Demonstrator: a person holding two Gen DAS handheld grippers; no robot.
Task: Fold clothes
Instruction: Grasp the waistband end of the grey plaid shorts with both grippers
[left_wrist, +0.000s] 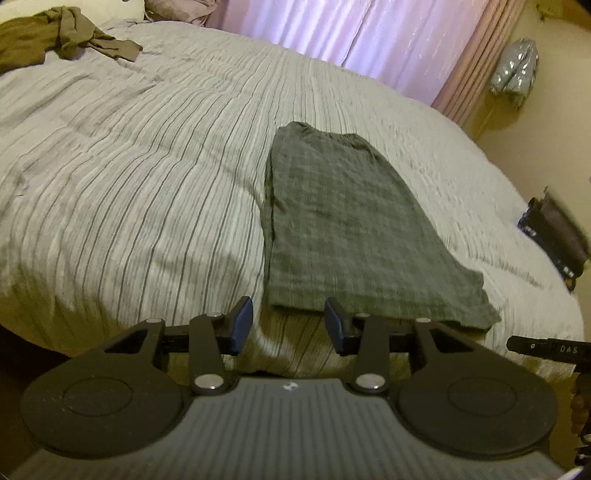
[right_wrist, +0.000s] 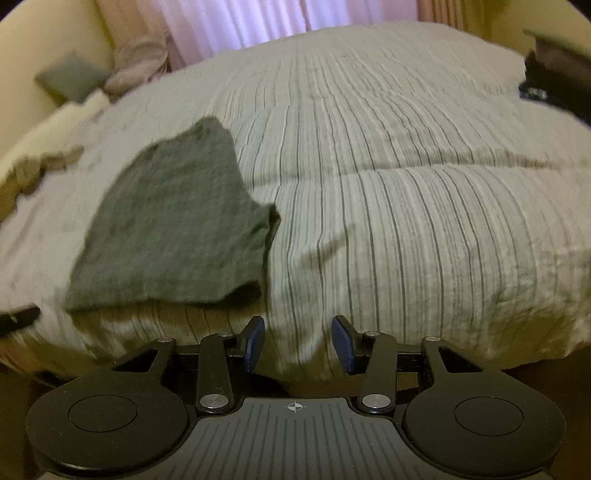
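Left gripper (left_wrist: 289, 325) nearest the lens, jaws spread, nothing between the blue pads (left_wrist: 242, 325). It hangs above the near edge of the bed, just short of the shorts' hem; right pad close to the hem, contact cannot be told.

Right gripper (right_wrist: 297, 341) likewise spread and empty, over bare duvet (right_wrist: 406, 221) at the bed's near edge, to the right of the shorts and apart from them.

Shorts (left_wrist: 343, 229): grey checked, folded in half lengthwise, lying flat on the striped duvet near the bed's front edge, hem toward the grippers, waistband away. In the right wrist view the shorts (right_wrist: 173, 229) sit left of centre, blurred.

A dark tip of the other tool shows at the right edge of the left wrist view.

Farther back, upper left: a crumpled olive-brown garment (left_wrist: 55, 37) on the duvet, well apart from the shorts. Pillows (right_wrist: 136, 62) at the head of the bed. Pink curtain (left_wrist: 369, 37) behind. A dark bag (left_wrist: 557, 232) beyond the bed's right side.
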